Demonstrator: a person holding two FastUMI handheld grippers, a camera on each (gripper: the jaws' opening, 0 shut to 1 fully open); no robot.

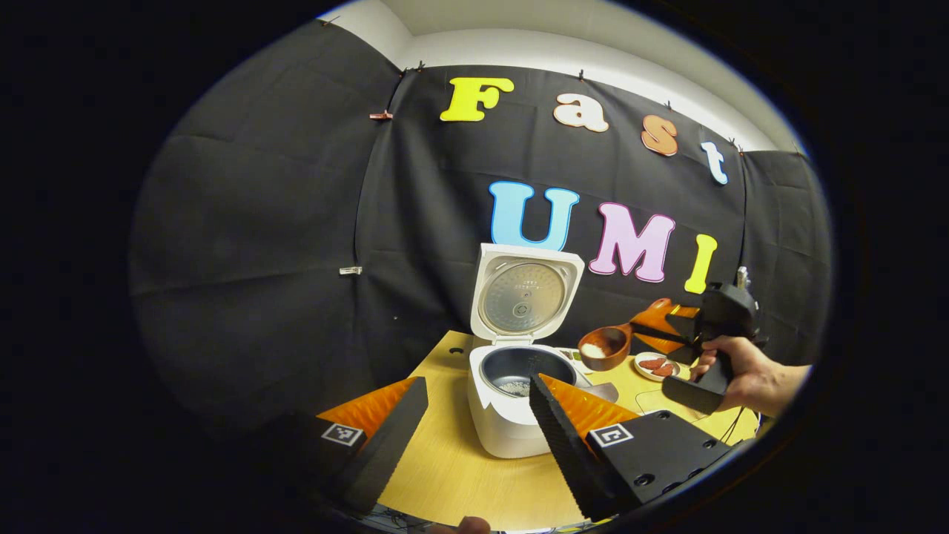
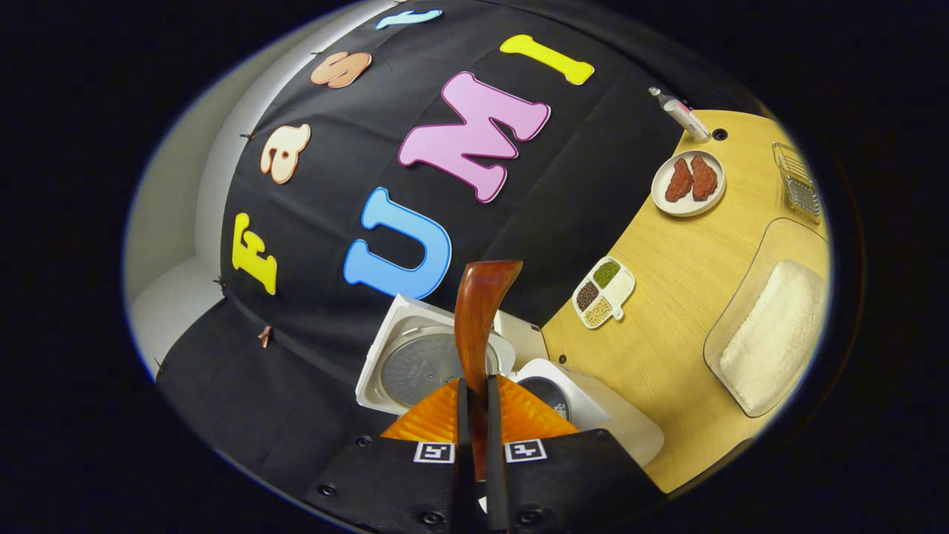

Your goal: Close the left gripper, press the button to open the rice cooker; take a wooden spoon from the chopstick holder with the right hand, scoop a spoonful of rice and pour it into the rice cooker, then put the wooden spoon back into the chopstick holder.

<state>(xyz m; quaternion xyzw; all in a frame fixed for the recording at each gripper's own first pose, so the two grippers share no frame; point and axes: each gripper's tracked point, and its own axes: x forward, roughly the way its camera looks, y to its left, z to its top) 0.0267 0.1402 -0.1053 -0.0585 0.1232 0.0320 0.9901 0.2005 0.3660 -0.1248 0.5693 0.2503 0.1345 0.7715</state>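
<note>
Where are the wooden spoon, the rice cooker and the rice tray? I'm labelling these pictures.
wooden spoon (image 1: 604,347): left gripper view, on its bowl holding rice.
rice cooker (image 1: 511,437): left gripper view, on its front wall.
rice tray (image 2: 775,337): right gripper view, on the heap of rice.

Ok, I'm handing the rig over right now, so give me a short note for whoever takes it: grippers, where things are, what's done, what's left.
Left gripper: open, holding nothing, facing the rice cooker.
Right gripper: shut on the wooden spoon; its bowl holds rice, raised to the right of the cooker.
Cooker lid is up; some rice already lies in the inner pot.
The rice tray sits on the table.
Done: button pressed, spoon taken, rice scooped.
Left: pour into the pot, return the spoon to the chopstick holder.
</note>
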